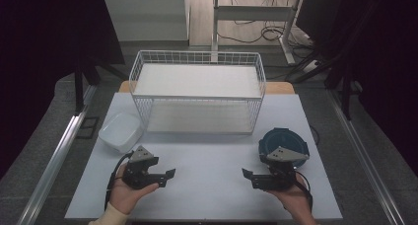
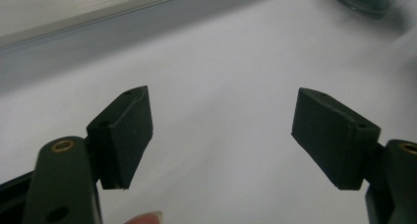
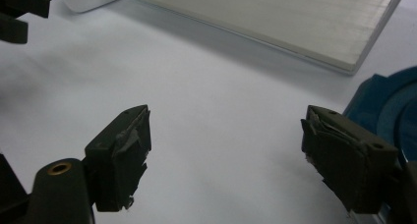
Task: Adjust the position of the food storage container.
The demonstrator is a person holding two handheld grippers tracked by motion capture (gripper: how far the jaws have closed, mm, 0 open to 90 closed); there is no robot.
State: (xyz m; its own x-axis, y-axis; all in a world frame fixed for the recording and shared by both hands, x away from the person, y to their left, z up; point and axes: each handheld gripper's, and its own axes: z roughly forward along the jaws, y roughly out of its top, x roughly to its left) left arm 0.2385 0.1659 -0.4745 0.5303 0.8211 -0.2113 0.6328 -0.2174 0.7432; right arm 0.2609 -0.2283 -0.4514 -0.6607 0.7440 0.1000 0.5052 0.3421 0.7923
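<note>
My left gripper (image 1: 167, 176) rests low over the white table (image 1: 207, 156) near its front edge, held in a hand and pointing right. In the left gripper view its jaws (image 2: 222, 101) stand wide apart with only bare table between them. My right gripper (image 1: 248, 176) faces it from the right, pointing left. It is open too (image 3: 227, 116), with nothing between its worn pads. A round dark blue container (image 1: 284, 145) lies just behind the right gripper, and its edge (image 3: 388, 101) shows beside the right jaw. A white square container (image 1: 121, 131) sits behind the left gripper.
A white wire basket rack (image 1: 197, 89) with two shelves stands across the back middle of the table. Its lower shelf (image 3: 275, 22) runs ahead of the right gripper. The table's edges drop to a grey floor with metal rails (image 1: 54, 156) on both sides.
</note>
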